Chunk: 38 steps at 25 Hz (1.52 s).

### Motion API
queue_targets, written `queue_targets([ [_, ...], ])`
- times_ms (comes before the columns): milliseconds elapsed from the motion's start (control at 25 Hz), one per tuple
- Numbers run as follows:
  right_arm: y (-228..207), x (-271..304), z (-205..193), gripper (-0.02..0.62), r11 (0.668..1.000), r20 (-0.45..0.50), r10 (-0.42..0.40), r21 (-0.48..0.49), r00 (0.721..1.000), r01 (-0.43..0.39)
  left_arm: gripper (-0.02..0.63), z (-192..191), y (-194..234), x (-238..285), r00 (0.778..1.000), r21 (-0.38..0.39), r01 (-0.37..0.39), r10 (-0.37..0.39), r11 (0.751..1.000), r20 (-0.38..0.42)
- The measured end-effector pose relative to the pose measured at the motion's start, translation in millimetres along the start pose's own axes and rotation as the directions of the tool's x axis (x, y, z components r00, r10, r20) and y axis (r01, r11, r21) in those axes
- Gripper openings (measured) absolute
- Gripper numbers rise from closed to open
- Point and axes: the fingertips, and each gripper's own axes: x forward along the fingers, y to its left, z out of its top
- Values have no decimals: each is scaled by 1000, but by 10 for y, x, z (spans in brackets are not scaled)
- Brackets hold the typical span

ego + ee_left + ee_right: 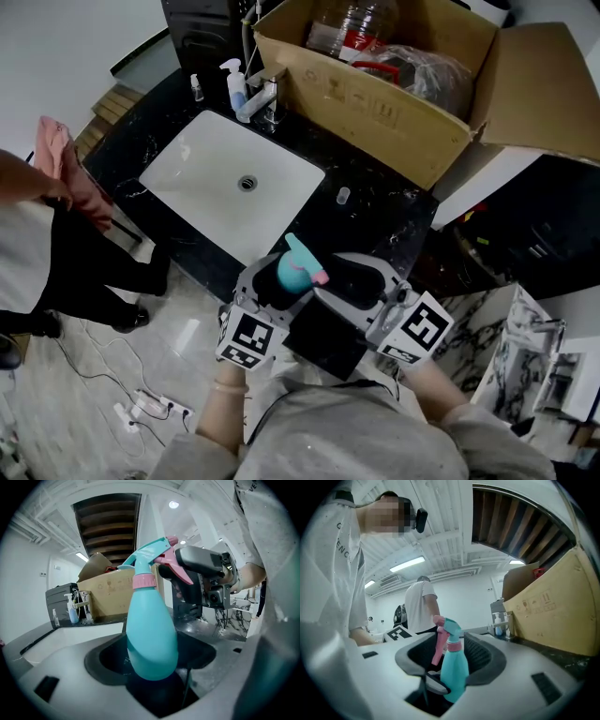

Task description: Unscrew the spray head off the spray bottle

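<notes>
A teal spray bottle (292, 271) with a pink collar and pink trigger is held in front of the person, above the edge of the black counter. My left gripper (152, 670) is shut on the bottle's round teal body (152, 639), which fills the gap between its jaws. My right gripper (454, 656) stands around the bottle's upper part. The spray head (449, 631) rises between its jaws with room on both sides, and the pink trigger (438, 646) hangs toward the left jaw. The left gripper view shows the right gripper (187, 581) right beside the spray head.
A white sink (202, 173) with a faucet (258, 98) and a soap pump bottle (234, 84) lies ahead in the black counter. An open cardboard box (375, 103) stands behind it. A small cap (343, 195) lies on the counter. Another person (56, 234) stands at left; cables (150, 405) lie on the floor.
</notes>
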Motion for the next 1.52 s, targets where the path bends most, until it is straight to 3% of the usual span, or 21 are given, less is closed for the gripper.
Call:
queue_targets([
  [120, -174, -130, -26, 117, 998, 5, -66, 21, 998, 66, 341, 11, 3, -1, 1000, -1, -1, 1, 1000, 3],
  [360, -451, 17, -5, 40, 988, -16, -149, 36, 989, 150, 341, 18, 6, -4, 1000, 0, -2, 2, 1000, 2],
  [560, -486, 98, 49, 33, 980, 3, -198, 12, 980, 198, 341, 28, 4, 3, 1000, -2, -6, 6, 1000, 9],
  [640, -384, 41, 108, 36, 986, 42, -168, 25, 985, 167, 341, 30, 3, 3, 1000, -4, -7, 7, 1000, 11],
  [720, -194, 47, 144, 105, 995, 72, -72, 75, 995, 67, 341, 30, 6, 3, 1000, -4, -9, 9, 1000, 9],
  [800, -25, 135, 167, 280, 987, 94, 19, 154, 995, -34, 341, 37, 6, 0, 1000, -5, -11, 11, 1000, 9],
  [840, 20, 192, 182, 326, 981, 104, 41, 186, 994, -60, 341, 35, 3, -3, 1000, -5, -12, 12, 1000, 9],
  [920, 61, 315, 203, 360, 974, 103, 57, 213, 993, -78, 341, 17, -1, -8, 1000, -8, -14, 14, 1000, 4],
  [1000, 98, 433, 190, 368, 981, 64, 65, 180, 996, -76, 341, 31, 5, -9, 1000, -5, -14, 14, 1000, 2],
  [1080, 133, 494, 141, 342, 994, 1, 59, 93, 998, -59, 341, 31, 4, -2, 1000, -4, -15, 15, 1000, 6],
  [1200, 92, 421, 48, 246, 1000, -49, 18, 15, 999, -18, 341, 41, -1, 1, 1000, -5, -15, 15, 1000, 8],
  [1520, -322, 28, 12, 179, 987, -6, -102, 127, 995, 102, 341, 14, -2, 6, 1000, -10, -8, 8, 1000, 16],
])
